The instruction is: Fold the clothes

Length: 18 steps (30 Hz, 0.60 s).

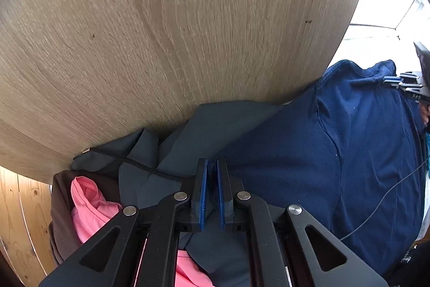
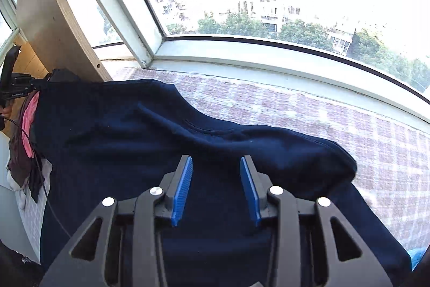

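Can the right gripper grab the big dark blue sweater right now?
Probably yes. The right gripper is open and sits right over the navy sweater, with nothing lying between its fingers and the cloth.

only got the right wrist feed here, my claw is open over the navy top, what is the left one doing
Observer: The left claw is nearly shut, with navy top fabric pinched between its pads at the garment's edge.
Operator: anything else under it
Observer: Yes, a grey garment with a black drawstring lies beside the navy one.
Operator: what's that pink bit i see far left
Observer: A pink garment bunched in a brown one, at the left claw's left.
Operator: what's ahead of it
Observer: A wooden panel fills the view ahead of the left claw.
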Available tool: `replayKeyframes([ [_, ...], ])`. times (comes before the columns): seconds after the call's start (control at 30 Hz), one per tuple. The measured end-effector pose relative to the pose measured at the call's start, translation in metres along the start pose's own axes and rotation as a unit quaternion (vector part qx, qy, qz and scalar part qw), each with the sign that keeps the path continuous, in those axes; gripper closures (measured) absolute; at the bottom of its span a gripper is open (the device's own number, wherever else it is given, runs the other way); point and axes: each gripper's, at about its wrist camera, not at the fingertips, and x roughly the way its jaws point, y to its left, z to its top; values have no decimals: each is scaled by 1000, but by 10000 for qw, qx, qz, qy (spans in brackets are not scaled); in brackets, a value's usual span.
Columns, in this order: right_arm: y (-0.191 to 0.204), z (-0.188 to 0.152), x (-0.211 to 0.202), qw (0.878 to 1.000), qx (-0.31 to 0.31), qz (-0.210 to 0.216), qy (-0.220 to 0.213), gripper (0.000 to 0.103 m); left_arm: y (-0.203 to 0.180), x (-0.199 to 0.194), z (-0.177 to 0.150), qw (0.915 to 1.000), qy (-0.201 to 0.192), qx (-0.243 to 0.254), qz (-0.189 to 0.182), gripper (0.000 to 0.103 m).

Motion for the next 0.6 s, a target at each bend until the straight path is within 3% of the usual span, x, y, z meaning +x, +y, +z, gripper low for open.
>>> replayKeyframes([
  [0.07,-29,-9,-11,9994,207,-274,69,65,3,-7,-3,10000,-41,-1,68,84],
  [0.23,-78,57,-8,9963,130,-819,209,65,0,-48,-7,9975,-228,-6,670,86],
  [0.3,-83,72,-5,9967,40,-782,230,65,-39,-65,1,9972,-450,416,437,85],
  [0.4,-82,83,1,9983,-99,-533,205,65,-117,-70,26,9886,-571,1390,127,81],
  [0.53,-64,90,20,9957,-621,-552,416,65,-220,-26,74,9677,-554,2450,-201,73],
  [0.6,-63,91,25,9944,-751,-509,545,65,-234,-6,87,9657,-445,2550,-185,73],
])
